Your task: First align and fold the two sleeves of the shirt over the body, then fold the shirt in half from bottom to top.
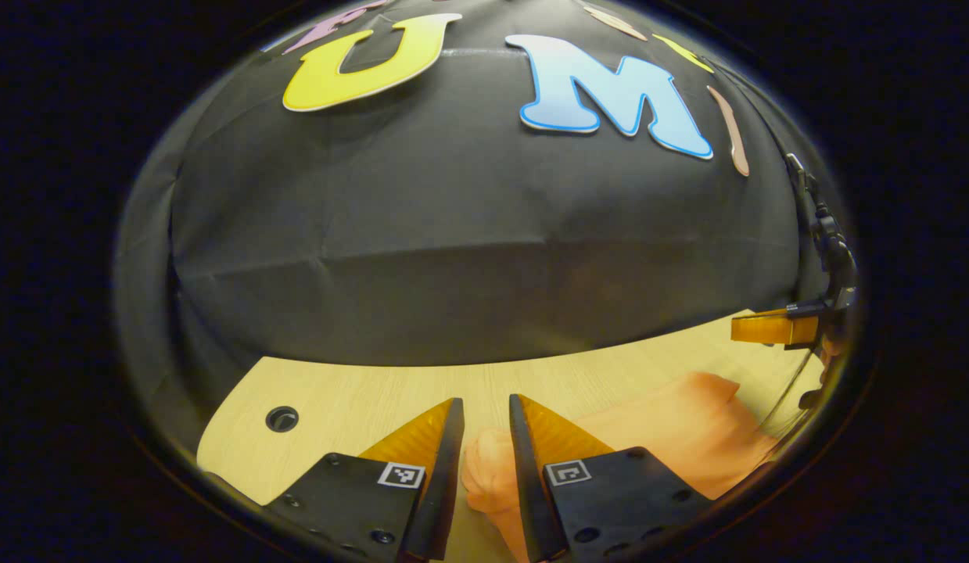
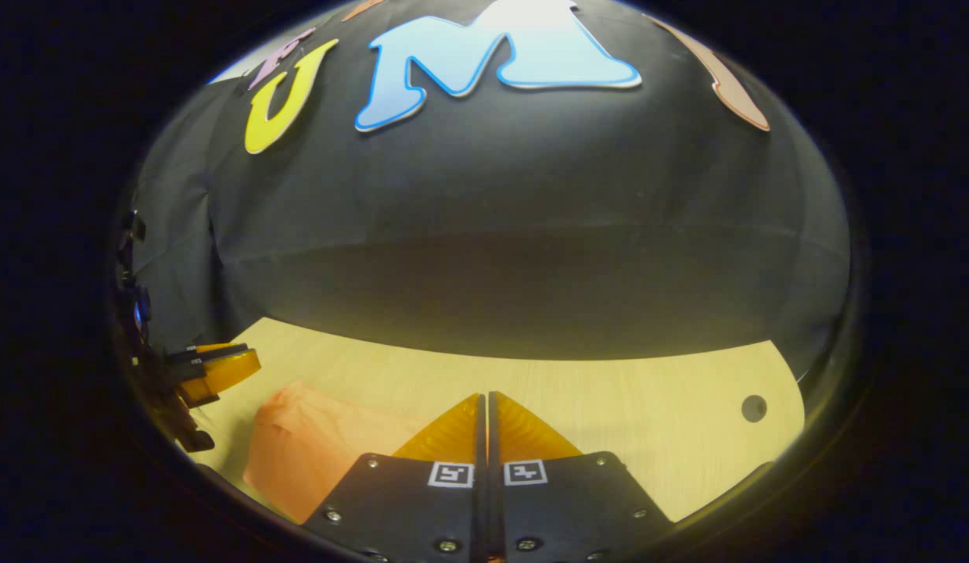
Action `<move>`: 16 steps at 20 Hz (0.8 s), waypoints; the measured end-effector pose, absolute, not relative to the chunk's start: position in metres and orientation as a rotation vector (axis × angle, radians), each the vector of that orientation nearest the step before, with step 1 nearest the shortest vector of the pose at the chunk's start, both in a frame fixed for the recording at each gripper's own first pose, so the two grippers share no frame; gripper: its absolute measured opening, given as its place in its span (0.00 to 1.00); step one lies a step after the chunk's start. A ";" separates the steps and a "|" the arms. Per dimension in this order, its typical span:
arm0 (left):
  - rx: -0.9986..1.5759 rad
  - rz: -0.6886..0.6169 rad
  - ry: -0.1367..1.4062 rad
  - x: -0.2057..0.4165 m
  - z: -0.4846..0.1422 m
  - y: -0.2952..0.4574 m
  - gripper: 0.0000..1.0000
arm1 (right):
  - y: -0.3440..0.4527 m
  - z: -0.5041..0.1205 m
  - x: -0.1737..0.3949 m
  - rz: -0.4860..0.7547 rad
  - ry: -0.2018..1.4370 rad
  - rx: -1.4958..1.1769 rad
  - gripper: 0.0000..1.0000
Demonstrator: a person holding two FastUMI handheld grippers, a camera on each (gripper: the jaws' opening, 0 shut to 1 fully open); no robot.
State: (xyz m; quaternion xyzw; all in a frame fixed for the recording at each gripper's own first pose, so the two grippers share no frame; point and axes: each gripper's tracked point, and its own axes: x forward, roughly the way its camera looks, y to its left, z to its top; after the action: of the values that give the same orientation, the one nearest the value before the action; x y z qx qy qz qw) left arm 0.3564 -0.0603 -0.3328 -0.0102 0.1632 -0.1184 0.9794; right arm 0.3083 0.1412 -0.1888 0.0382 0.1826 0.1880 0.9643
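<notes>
Salmon-orange cloth shirt lies bunched on the light wood-grain tabletop, toward its near edge. Left gripper: fingers a narrow gap apart, a fold of shirt between them; grip on it cannot be confirmed. Right gripper: fingers closed together, tips touching, shirt just beside them; whether cloth is pinched, cannot tell.

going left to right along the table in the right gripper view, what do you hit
left gripper → orange shirt → right gripper → bare table → round hole in the table
</notes>
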 end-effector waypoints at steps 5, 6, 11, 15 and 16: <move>-0.035 -0.220 0.335 0.307 -0.291 -0.056 0.43 | 0.146 -0.143 0.266 0.403 0.356 0.091 0.00; -0.038 -0.219 0.336 0.296 -0.281 -0.057 0.42 | 0.146 -0.134 0.257 0.405 0.353 0.097 0.00; -0.051 -0.227 0.332 0.238 -0.230 -0.064 0.41 | 0.135 -0.086 0.213 0.399 0.331 0.103 0.00; -0.052 -0.237 0.310 0.196 -0.190 -0.070 0.41 | 0.127 -0.052 0.170 0.395 0.303 0.122 0.00; -0.053 -0.237 0.302 0.184 -0.180 -0.071 0.42 | 0.126 -0.045 0.159 0.397 0.297 0.125 0.00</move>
State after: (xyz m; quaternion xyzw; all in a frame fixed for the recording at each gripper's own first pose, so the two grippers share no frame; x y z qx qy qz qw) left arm 0.1836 -0.0706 -0.1797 -0.0261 0.1499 -0.1180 0.9813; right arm 0.1589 0.1256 -0.0454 0.0618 0.1470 0.1961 0.9675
